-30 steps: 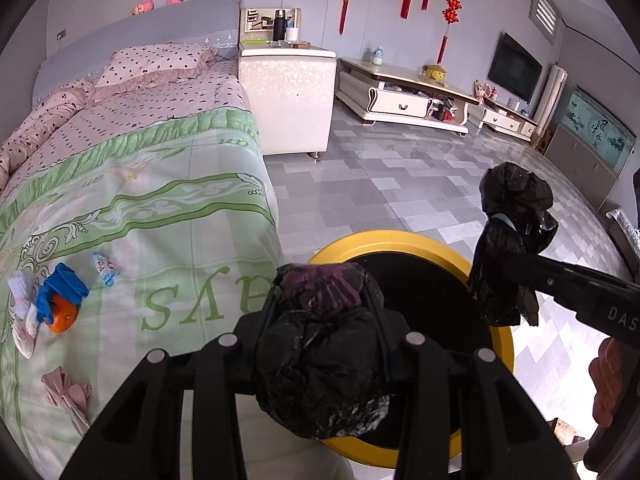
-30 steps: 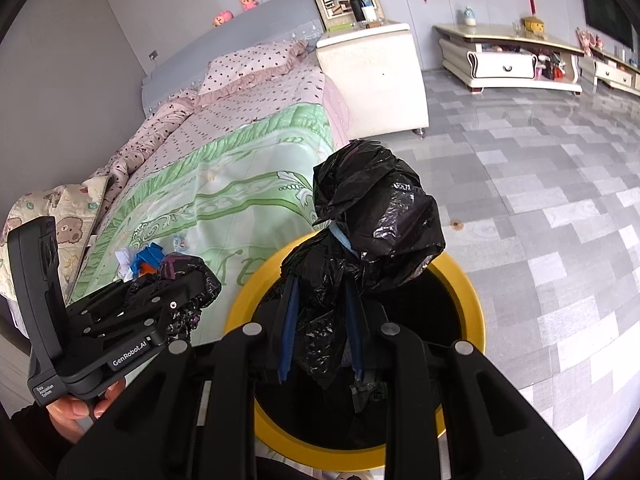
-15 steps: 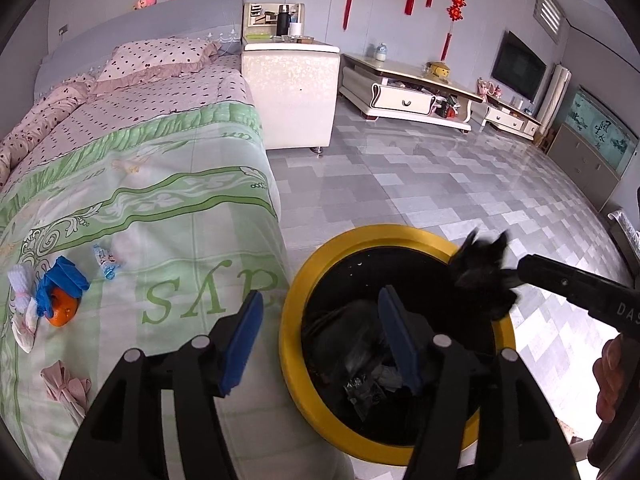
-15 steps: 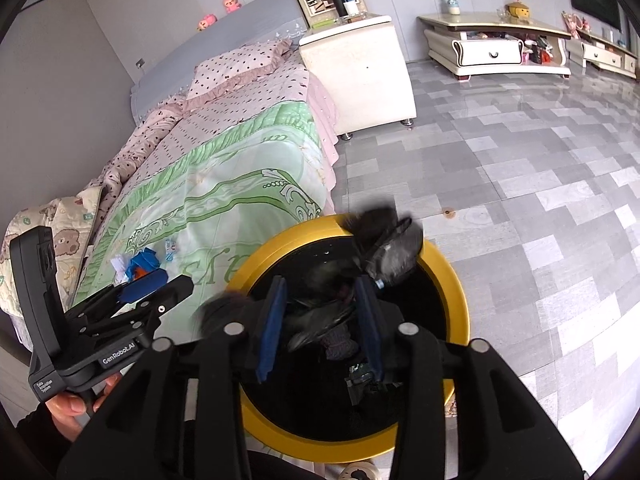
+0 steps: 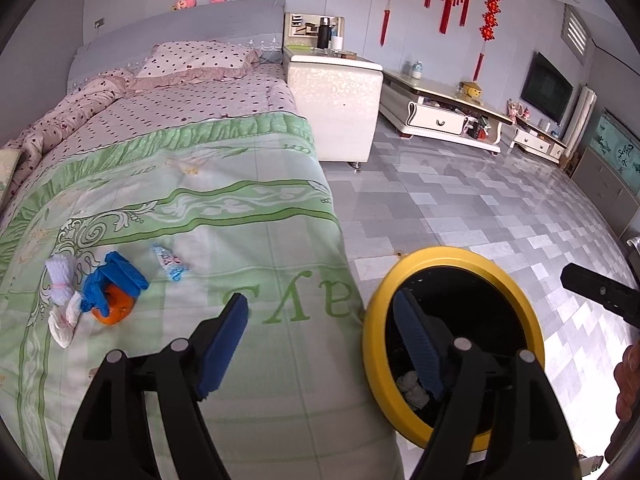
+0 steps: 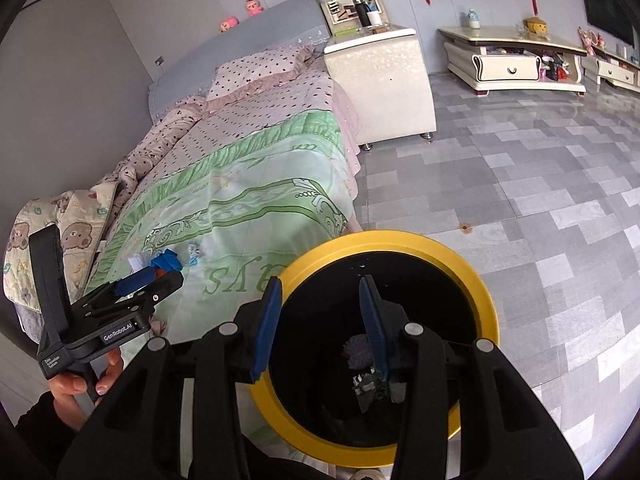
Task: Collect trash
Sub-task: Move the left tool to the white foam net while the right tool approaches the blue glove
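Observation:
A yellow-rimmed bin [image 5: 440, 252] [image 6: 400, 236] with a black inside stands on the floor against the bed's corner. Crumpled dark trash [image 6: 372, 388] lies at its bottom. My left gripper [image 5: 320, 300] hangs over the bed's edge beside the bin, its jaws opening with nothing between them. My right gripper [image 6: 320, 284] is above the bin's left rim, jaws also opening and empty. On the green quilt to the left lie a blue glove [image 5: 114, 284] draped over an orange thing [image 5: 114, 310], a white net wad [image 5: 60, 280] and a small wrapper [image 5: 170, 262].
The bed [image 5: 200, 184] fills the left side, with a white nightstand [image 5: 336, 96] at its head. A low TV cabinet [image 5: 440, 116] runs along the far wall. Grey tiled floor [image 5: 460, 200] stretches to the right of the bin.
Both grippers held black bags over the bin a second ago; both opened and the bags dropped in. My left gripper then swung left toward the bed.

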Motion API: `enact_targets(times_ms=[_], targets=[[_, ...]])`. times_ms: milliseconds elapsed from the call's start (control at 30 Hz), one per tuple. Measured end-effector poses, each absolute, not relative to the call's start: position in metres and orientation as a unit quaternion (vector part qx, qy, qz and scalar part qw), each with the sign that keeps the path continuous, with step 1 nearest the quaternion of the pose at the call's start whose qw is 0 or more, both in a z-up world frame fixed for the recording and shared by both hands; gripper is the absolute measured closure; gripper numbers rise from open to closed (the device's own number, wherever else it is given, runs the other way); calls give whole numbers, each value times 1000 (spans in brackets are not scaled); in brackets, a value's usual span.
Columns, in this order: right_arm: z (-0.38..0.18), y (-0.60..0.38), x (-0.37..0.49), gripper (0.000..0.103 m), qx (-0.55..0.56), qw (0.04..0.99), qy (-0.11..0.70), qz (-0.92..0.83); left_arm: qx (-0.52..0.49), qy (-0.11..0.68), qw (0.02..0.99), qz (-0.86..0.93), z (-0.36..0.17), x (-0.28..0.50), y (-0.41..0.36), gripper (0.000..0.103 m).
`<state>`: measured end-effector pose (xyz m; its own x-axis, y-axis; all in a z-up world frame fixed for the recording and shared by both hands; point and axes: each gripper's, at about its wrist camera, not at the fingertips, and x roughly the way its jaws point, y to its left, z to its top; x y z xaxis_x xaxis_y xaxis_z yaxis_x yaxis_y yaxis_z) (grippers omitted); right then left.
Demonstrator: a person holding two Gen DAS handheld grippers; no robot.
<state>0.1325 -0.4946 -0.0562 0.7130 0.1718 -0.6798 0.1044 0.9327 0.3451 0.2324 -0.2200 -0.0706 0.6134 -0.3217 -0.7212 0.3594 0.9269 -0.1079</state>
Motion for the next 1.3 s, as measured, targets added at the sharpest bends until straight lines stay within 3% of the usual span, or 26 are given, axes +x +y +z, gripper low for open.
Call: enact_targets(times_ms=[667, 1300], targets=[[-38, -331, 246, 64, 116, 903, 395, 119, -9, 387, 921, -46, -65, 285, -45, 31], [-121, -183, 353, 64, 55, 861, 459, 215, -35, 436, 898, 52, -137, 373, 73, 31]])
